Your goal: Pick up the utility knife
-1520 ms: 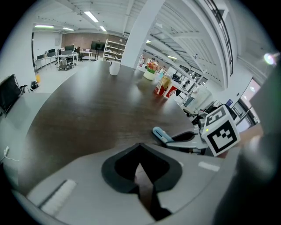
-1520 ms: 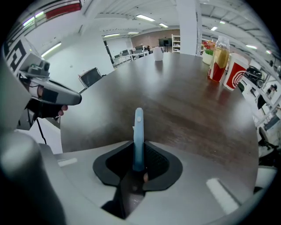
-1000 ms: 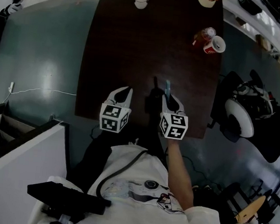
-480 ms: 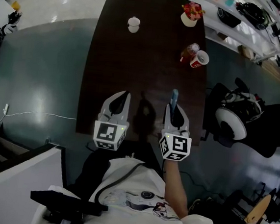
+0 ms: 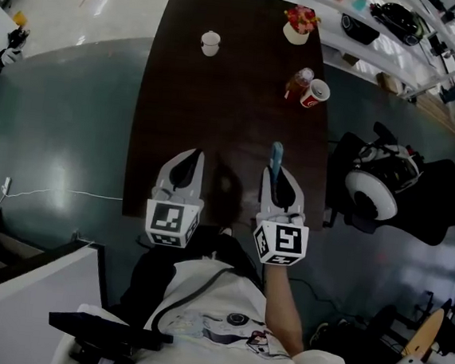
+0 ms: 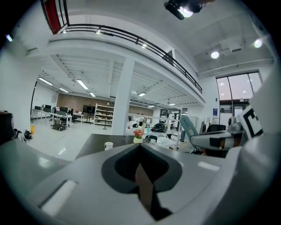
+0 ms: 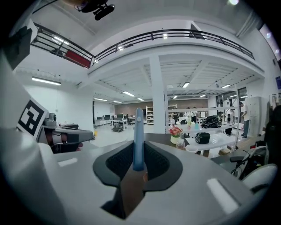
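**Utility knife clamped in the right gripper, above the counter**

Head view: Both grippers are held side by side over the near end of the dark counter (image 5: 219, 104). The right gripper (image 5: 276, 172) is closed on the utility knife (image 5: 276, 153). The knife's blue end sticks out past the fingertips, and the rest is hidden inside the gripper. The left gripper (image 5: 190, 158) sits just beside the right one, closed and empty. A bare forearm (image 5: 284, 303) runs back from the right gripper, while the hand behind the left gripper is covered by its marker cube. Far ahead of the left gripper stands a white cup (image 5: 210, 43). Ahead of the right gripper and off to its right are a red can (image 5: 315, 93) and a bottle (image 5: 299, 82), touching or nearly so. A flower pot (image 5: 299, 25) stands beyond them. The picture is dim, so labels cannot be read.

Left gripper view: The left gripper (image 6: 140, 144) has its jaws together with nothing between them. Its body blocks most of the counter, so only the cup (image 6: 108, 145) and flower pot (image 6: 138, 136) show beyond its tips. To its right the other gripper (image 6: 206, 139) holds the knife (image 6: 188, 127) tilted upward.

Right gripper view: The right gripper (image 7: 138, 143) presses on the knife (image 7: 139, 127), which stands upright from the jaws. Its lower end is buried between the pads, and no blade can be made out. The flower pot (image 7: 175, 133) lies ahead and to the right. The left gripper (image 7: 66, 136) is alongside on the left, partly cut off.
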Tool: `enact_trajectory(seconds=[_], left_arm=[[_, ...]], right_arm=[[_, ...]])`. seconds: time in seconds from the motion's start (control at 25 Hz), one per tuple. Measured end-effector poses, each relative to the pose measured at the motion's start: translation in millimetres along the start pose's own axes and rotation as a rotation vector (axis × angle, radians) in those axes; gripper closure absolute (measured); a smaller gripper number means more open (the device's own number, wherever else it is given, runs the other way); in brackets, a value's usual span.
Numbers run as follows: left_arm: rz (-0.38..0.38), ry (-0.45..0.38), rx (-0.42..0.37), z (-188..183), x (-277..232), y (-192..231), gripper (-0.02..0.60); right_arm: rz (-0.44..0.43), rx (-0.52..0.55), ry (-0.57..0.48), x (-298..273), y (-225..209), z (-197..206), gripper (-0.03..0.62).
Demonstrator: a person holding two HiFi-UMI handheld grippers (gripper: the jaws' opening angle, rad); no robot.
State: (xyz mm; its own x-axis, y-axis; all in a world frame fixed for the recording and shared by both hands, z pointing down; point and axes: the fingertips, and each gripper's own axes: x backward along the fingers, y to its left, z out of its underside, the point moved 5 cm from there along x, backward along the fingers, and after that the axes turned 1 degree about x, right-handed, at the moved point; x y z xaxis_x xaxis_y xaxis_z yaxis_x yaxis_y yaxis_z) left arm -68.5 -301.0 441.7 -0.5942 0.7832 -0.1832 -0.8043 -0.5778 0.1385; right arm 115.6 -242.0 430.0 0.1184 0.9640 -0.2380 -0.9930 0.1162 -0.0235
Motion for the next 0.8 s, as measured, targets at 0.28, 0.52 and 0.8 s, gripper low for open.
enact_trajectory(seconds=[0.28, 0.52, 0.8], left_arm=[[-0.009, -0.025, -0.024, -5, 16, -18, 0.583], [-0.038, -0.051, -0.036, -3, 51, -54, 0.583], [-0.058, -0.05, -0.035, 13, 98, -103, 0.583]], right_arm=[[-0.035, 0.016, -0.035, 19, 6, -3, 0.523], [-0.07, -0.017, -0.054, 60, 6, -1, 0.523], [-0.115, -0.017, -0.059, 125, 9, 16, 0.523]])
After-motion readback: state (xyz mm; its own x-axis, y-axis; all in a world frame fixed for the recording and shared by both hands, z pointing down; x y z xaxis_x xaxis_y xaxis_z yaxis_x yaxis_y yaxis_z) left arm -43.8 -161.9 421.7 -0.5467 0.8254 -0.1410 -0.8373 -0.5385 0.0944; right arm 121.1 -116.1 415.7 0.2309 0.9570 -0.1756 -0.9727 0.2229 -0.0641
